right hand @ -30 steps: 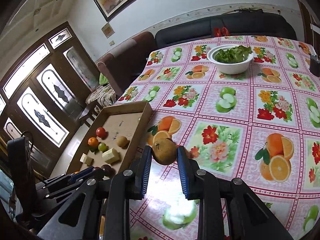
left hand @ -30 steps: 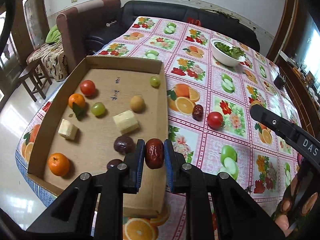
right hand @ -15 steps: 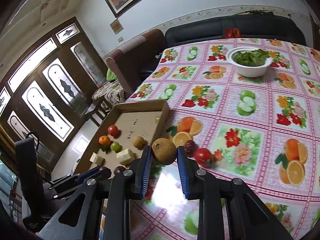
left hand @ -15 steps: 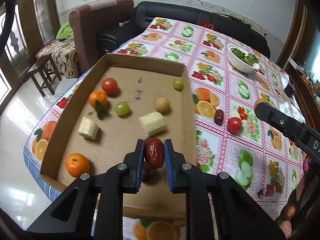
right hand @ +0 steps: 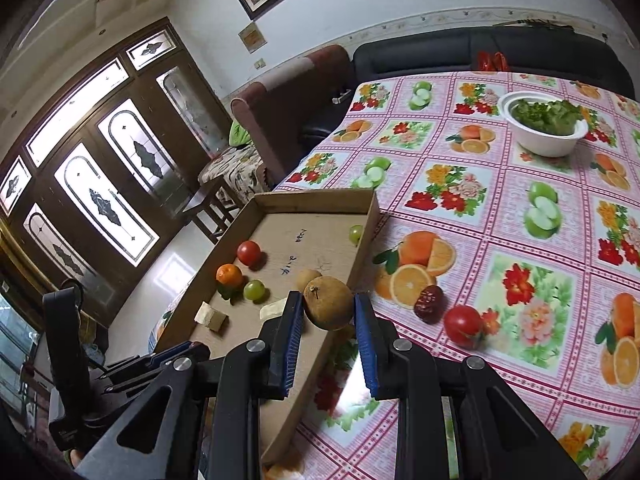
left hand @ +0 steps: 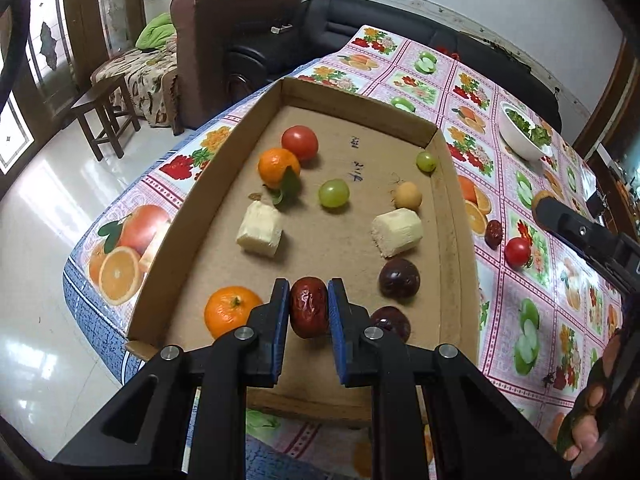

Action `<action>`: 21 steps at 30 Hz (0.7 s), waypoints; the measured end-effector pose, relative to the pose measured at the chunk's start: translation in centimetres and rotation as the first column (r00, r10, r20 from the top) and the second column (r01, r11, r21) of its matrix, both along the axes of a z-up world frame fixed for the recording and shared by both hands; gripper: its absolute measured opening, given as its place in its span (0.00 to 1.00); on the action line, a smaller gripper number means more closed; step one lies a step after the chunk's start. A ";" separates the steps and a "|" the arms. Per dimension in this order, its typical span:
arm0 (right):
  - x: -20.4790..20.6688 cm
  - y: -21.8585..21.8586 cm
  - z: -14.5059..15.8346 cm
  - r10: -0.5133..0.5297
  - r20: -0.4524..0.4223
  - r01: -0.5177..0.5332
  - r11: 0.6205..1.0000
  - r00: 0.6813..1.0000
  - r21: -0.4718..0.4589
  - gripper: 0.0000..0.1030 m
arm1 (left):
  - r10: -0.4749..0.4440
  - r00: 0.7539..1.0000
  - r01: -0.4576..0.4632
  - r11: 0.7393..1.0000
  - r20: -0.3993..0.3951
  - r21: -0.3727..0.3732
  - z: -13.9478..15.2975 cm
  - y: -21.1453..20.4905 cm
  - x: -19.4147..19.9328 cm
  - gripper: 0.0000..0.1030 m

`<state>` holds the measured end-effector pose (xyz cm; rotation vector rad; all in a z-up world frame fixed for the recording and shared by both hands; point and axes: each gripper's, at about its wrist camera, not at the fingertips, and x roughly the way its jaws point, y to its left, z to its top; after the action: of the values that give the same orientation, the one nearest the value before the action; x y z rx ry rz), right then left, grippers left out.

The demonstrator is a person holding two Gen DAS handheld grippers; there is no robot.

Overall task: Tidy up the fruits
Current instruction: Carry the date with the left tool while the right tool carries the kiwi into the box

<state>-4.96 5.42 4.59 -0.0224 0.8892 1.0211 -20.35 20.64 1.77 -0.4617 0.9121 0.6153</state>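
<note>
My left gripper [left hand: 309,307] is shut on a wrinkled red date [left hand: 309,306] and holds it over the near end of the cardboard tray [left hand: 448,216]. The tray holds a tomato [left hand: 299,142], two oranges, grapes, two pale cut chunks and dark plums [left hand: 399,278]. My right gripper [right hand: 327,308] is shut on a brown round fruit [right hand: 329,302] above the tray's right wall [right hand: 362,248]. A second red date [right hand: 429,302] and a small tomato [right hand: 463,325] lie on the tablecloth right of the tray.
A white bowl of greens [right hand: 545,122] stands at the table's far side. A brown armchair [left hand: 224,40] and black sofa [left hand: 360,16] stand behind the table. A wooden stool [left hand: 106,116] stands on the floor at left. The table's left edge runs beside the tray.
Both grippers have moved left toward the tray. The left one now holds the date over the tray floor; the right one has brought the brown fruit to the tray's right wall.
</note>
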 end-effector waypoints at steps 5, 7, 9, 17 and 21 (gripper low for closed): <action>-0.1 1.6 -0.6 0.024 -0.006 -0.024 1.000 1.000 -0.012 0.25 | -0.002 1.000 0.002 1.000 -0.007 -0.018 -0.6 0.4 0.4 0.16; 0.0 2.2 -0.7 0.031 -0.006 -0.031 0.999 1.000 -0.018 0.25 | -0.005 1.000 0.005 1.000 -0.010 -0.020 -0.7 0.5 0.9 0.16; 0.2 2.9 -0.8 0.035 -0.005 -0.035 0.999 0.999 -0.022 0.25 | -0.008 1.000 0.008 1.000 -0.008 -0.020 -0.6 0.6 1.3 0.16; 1.2 6.9 -1.2 0.069 0.008 -0.069 0.996 0.998 -0.054 0.25 | -0.015 1.000 0.015 1.000 -0.023 -0.005 -0.9 0.9 2.8 0.16; 1.8 9.1 -1.7 0.084 0.010 -0.083 0.993 0.996 -0.079 0.25 | -0.011 0.999 0.011 1.000 -0.035 -0.001 -1.3 1.2 3.2 0.16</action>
<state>-3.14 14.49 2.91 -0.1337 0.9217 1.0622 -17.16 21.82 0.44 -0.4476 0.9481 0.6143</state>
